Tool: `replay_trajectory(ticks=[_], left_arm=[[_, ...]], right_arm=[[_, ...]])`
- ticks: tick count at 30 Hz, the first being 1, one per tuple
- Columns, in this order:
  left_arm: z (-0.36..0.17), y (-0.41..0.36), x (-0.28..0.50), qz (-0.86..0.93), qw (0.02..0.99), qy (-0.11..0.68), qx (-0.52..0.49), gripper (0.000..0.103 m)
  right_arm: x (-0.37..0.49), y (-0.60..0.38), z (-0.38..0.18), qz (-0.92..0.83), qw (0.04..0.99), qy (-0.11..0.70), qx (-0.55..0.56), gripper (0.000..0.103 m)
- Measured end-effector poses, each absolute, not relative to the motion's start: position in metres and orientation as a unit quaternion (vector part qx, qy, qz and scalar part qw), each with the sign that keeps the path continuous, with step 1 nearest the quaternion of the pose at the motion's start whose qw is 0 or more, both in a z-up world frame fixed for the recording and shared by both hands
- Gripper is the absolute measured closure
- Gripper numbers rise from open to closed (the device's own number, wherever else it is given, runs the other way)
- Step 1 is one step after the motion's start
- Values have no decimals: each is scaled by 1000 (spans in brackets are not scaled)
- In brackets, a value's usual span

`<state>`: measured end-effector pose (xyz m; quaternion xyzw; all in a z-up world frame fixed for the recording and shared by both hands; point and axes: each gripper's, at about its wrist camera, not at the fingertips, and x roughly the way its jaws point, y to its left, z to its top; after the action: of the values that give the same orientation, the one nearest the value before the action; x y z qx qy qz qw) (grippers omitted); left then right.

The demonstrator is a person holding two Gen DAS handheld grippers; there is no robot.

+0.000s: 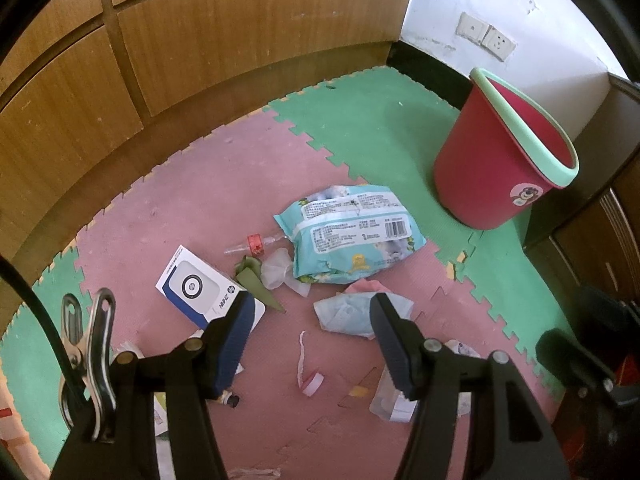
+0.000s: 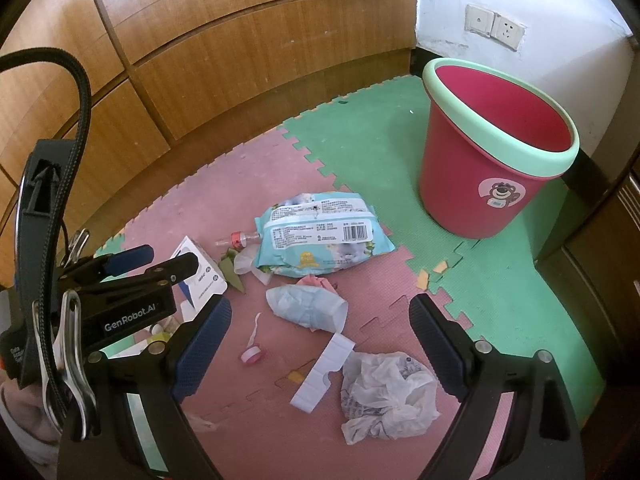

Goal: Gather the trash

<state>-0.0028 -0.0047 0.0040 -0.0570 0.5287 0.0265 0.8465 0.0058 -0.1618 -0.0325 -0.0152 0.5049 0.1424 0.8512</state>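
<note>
at the bottom of the right wrist view the right gripper (image 2: 320,344) is wide open with nothing in it, and a crumpled white plastic bag (image 2: 386,394) lies on the pink mat between its two fingers, nearer the right one. a white paper strip (image 2: 322,372) lies just left of the bag, touching it, and a small pink cap (image 2: 253,354) sits by the left finger. a bit higher in the middle of the picture is a scrunched light blue tissue (image 2: 306,306), with a pink scrap (image 2: 316,282) at its top edge. above that lies a big blue wet-wipe pack (image 2: 320,236), with a little clear bottle (image 2: 236,238) and a green leaf (image 2: 232,272) at its left end. a white and blue box (image 2: 202,276) lies further left, partly behind the left gripper (image 2: 156,260), which comes in from the left edge of the picture. in the left wrist view the left gripper (image 1: 310,320) is open and empty too, above the pink mat, and the blue tissue (image 1: 356,312) shows just by the tip of its right finger. far off at the upper right, the red bin (image 2: 472,184) with a pale green rim stands upright on the green mat (image 2: 372,148), well apart from both grippers, and it looks empty inside. behind it all are wooden drawers (image 2: 240,60) and a white wall (image 2: 520,12).
</note>
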Motion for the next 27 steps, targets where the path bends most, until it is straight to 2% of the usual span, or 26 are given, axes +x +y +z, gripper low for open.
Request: replay_trajectory(ticks=[27], left_arm=[[7,-7,-1,25,847,528,-53,39]], right_arm=[[3,-166,-30,144,853,502,-14,10]])
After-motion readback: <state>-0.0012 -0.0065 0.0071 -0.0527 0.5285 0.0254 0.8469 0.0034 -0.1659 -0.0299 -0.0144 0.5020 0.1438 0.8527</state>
